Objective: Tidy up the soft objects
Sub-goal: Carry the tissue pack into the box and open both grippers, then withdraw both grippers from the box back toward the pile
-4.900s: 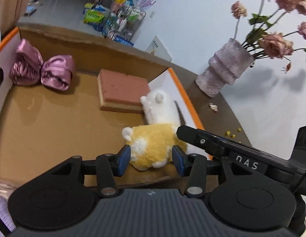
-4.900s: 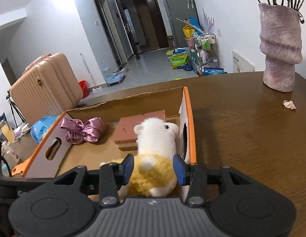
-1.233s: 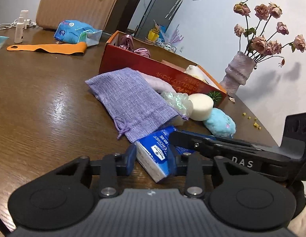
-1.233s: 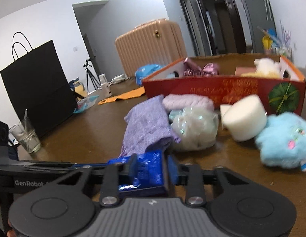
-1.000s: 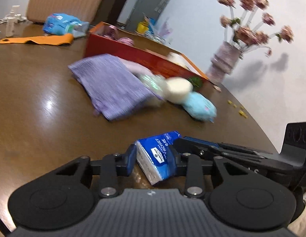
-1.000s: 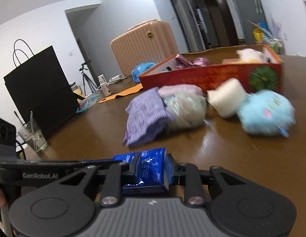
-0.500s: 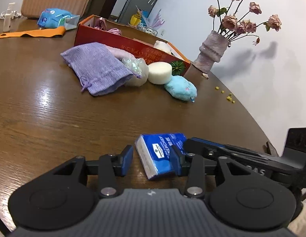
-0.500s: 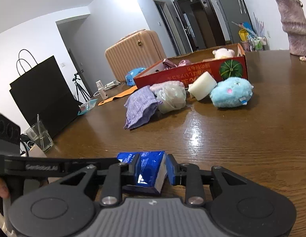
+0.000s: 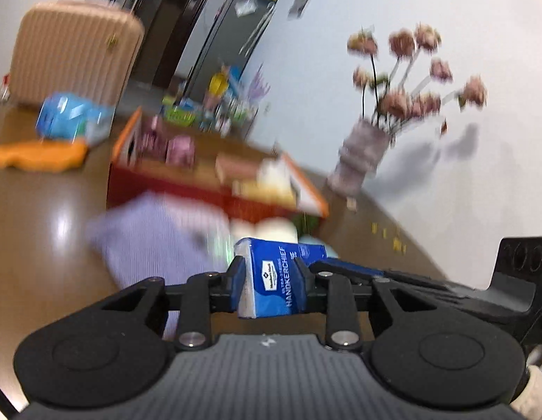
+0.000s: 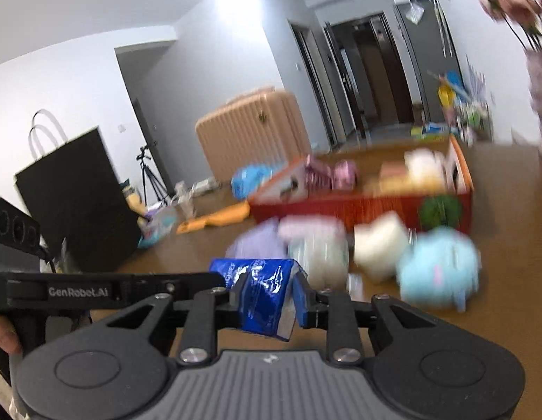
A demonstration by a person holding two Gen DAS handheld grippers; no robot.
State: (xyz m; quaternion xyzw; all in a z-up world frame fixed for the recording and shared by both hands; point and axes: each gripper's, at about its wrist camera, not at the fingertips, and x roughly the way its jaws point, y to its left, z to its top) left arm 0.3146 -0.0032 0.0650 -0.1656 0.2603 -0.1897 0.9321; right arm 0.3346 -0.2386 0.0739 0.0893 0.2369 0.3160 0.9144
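You are gripping the tissue pack [image 9: 274,276] with both the left gripper [image 9: 269,280] and right gripper [image 10: 269,297]; the box [image 10: 358,206] is holding some soft items, while several are waiting on the tabletop [image 9: 43,210].

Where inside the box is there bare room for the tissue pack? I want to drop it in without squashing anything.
The box floor looks bare between the pink bows at its far-left end and the sponge. The right end is crowded by the plush toy. Both grippers hold the tissue pack; blur hides detail.

Right gripper [image 10: 269,295] jaws clamp the blue tissue pack [image 10: 262,294].
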